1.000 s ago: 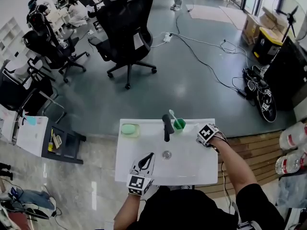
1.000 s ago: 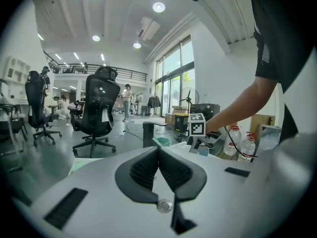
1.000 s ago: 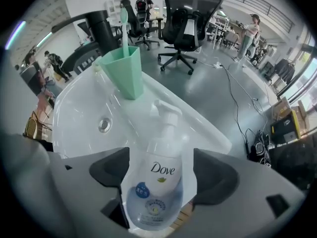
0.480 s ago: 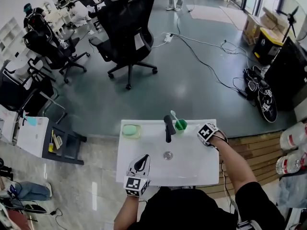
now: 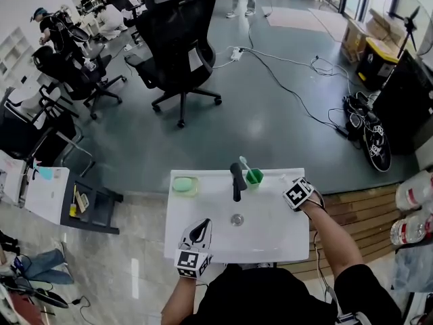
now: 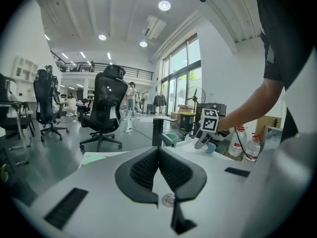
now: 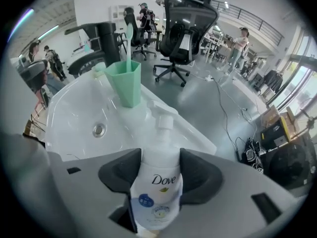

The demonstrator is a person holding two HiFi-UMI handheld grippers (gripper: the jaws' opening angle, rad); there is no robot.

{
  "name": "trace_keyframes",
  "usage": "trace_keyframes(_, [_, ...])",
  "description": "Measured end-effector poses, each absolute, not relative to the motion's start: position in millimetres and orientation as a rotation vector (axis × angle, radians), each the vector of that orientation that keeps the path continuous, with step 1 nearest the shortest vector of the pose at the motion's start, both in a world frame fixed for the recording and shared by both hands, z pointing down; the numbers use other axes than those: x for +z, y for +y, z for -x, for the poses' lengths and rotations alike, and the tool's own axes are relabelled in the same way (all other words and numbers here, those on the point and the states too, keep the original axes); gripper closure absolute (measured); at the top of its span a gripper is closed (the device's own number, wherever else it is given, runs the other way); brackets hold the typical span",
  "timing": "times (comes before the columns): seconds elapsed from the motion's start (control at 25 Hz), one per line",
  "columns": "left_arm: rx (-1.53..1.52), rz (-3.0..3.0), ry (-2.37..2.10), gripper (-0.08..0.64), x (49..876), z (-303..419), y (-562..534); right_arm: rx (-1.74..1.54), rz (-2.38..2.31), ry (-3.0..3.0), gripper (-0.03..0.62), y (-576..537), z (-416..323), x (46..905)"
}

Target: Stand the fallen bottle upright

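bottle (image 7: 157,192), white with a pump top and a blue dot on its label, sits clamped in your right gripper (image 7: 158,170), whose jaws have just been closing, by the sink's (image 7: 74,108) right edge. only the right gripper view shows it well; the head view mostly hides it. your left gripper's (image 6: 159,170) jaws are together, empty.
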State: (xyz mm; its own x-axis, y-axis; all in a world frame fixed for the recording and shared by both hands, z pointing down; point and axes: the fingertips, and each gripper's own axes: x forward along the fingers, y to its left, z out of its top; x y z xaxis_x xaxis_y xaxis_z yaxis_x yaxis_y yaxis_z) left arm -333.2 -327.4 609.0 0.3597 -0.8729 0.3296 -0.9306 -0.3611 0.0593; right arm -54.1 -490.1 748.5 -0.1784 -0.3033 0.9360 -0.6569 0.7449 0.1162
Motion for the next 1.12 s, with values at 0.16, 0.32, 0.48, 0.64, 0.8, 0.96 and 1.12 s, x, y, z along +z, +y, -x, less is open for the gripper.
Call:
trace_keyframes(0.16, [0.355,-2.394,-1.603,0.543,607,328,-327,0.351,-0.839,-1.885,0.337,-483,52,721])
trace_keyframes(0.32, [0.351,-2.430,-1.577,0.543,600,318,-333,0.298,-0.970,-2.019,0.339,-480,47,680])
trace_keyframes(0.48, [0.353,-2.452,-1.568,0.543,594,308,-339,0.253,-1.105,-2.134,0.339,-484,43,632])
trace_keyframes(0.64, [0.359,-2.465,-1.536,0.543,596,295,-340,0.228,-1.227,-2.222,0.339,-491,39,601])
trace_keyframes(0.8, [0.362,-2.472,-1.523,0.543,597,286,-338,0.271,-1.367,-2.294,0.339,-499,31,588])
trace_keyframes(0.96, [0.362,-2.475,-1.535,0.543,592,287,-338,0.306,-1.505,-2.343,0.339,-507,23,586])
trace_keyframes(1.12, [0.359,-2.471,-1.552,0.543,589,289,-338,0.294,-1.588,-2.388,0.339,-511,19,585])
